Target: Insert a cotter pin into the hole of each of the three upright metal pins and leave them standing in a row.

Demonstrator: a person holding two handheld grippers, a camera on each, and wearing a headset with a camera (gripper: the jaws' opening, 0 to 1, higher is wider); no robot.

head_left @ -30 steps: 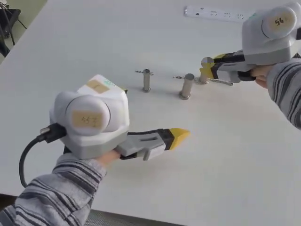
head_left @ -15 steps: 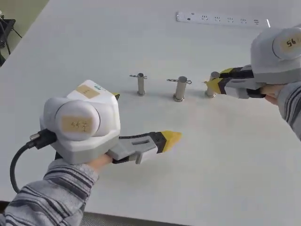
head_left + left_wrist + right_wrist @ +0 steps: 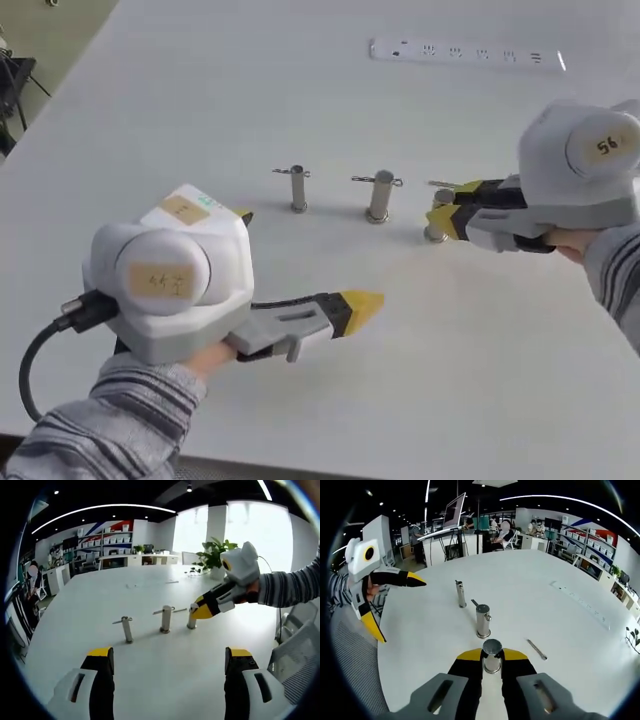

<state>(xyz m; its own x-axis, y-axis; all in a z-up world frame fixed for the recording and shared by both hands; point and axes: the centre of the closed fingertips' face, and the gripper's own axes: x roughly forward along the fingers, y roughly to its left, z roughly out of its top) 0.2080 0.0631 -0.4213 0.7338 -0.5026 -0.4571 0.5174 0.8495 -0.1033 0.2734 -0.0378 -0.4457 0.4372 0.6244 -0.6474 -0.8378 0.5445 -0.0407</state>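
Right tongs (image 3: 492,661) clamped on end metal pin (image 3: 492,648); left tongs (image 3: 170,655) apart above desk (image 3: 470,360); loose cotter pin (image 3: 537,649) just beside.

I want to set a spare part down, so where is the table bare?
Bare table lies between the power strip and the row of pins, and between that row and the left gripper. It is crowded at the right pin, held in the right gripper, with a loose cotter pin beside it.

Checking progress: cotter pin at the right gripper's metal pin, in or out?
Out: the cotter pin lies on the table beside the metal pin.
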